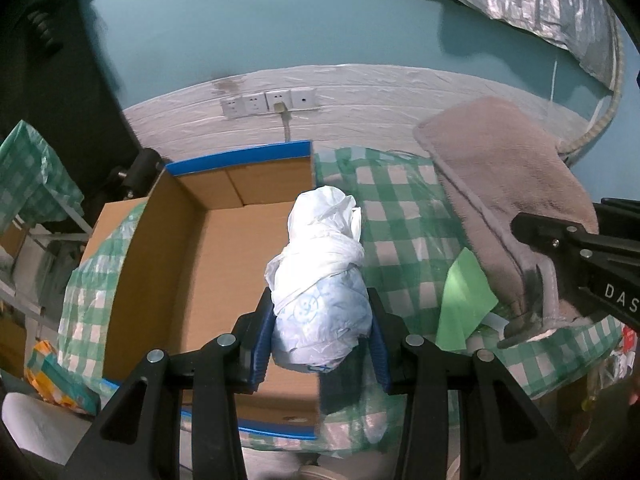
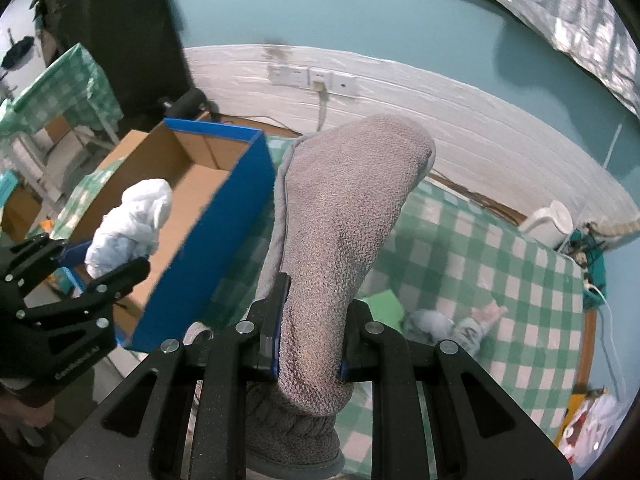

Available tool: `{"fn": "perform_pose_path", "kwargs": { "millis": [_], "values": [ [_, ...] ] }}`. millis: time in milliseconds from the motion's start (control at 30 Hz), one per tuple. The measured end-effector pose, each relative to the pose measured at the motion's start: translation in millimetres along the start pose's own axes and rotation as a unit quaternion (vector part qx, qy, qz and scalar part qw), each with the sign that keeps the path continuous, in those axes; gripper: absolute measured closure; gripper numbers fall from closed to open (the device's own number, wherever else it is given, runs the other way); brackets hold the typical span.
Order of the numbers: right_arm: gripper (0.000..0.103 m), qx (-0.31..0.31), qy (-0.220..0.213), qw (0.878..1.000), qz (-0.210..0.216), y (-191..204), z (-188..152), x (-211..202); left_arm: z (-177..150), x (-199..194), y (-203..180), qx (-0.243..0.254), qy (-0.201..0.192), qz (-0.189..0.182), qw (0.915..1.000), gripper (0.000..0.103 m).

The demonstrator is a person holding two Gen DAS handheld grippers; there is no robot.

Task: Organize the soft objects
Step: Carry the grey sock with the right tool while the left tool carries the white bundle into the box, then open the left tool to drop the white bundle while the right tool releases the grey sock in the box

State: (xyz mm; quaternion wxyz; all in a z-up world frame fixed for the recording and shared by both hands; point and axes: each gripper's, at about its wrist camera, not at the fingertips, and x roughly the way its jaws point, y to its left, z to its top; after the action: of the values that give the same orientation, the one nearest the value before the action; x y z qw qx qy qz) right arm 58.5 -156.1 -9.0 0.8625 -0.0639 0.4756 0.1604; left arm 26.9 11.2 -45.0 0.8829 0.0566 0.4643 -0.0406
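Left hand-held gripper is clamping a white crumpled plastic bag bundle above the open blue-edged cardboard box; right hand-held gripper is pinching a grey fleece slipper right of it, over the green-checked tabletop.

This looks like a room in a home. The wall is painted blue-green, with a row of plug sockets near the middle. A green and white checked cloth covers the table at lower right, with a white kettle at the far right.
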Motion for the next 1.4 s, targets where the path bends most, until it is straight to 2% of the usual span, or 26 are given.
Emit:
{"fn": "perform_pose_path", "kwargs": {
  "millis": [433,867,1267,1300,1333,1400],
  "values": [
    [0.085,-0.055,0.007,0.998,0.028,72,32,20,-7,5,57,-0.044,0.005,0.023,0.9988,0.061],
    [0.085,-0.085,0.034,0.994,0.060,119,46,52,-21,24,107,-0.088,0.029,0.046,0.9947,0.061],
    [0.085,-0.112,0.050,0.990,0.075,153,47,75,-31,34,131,-0.107,0.045,0.079,0.9901,0.060],
    [0.083,-0.112,0.050,0.989,0.079,154,47,77,-32,35,133,-0.109,0.048,0.082,0.9895,0.059],
    [0.075,-0.111,0.050,0.989,0.083,155,48,78,-33,37,135,-0.112,0.052,0.086,0.9887,0.058],
    [0.070,-0.110,0.045,0.990,0.076,156,49,79,-35,38,138,-0.115,0.055,0.098,0.9870,0.054]
  ]
}}
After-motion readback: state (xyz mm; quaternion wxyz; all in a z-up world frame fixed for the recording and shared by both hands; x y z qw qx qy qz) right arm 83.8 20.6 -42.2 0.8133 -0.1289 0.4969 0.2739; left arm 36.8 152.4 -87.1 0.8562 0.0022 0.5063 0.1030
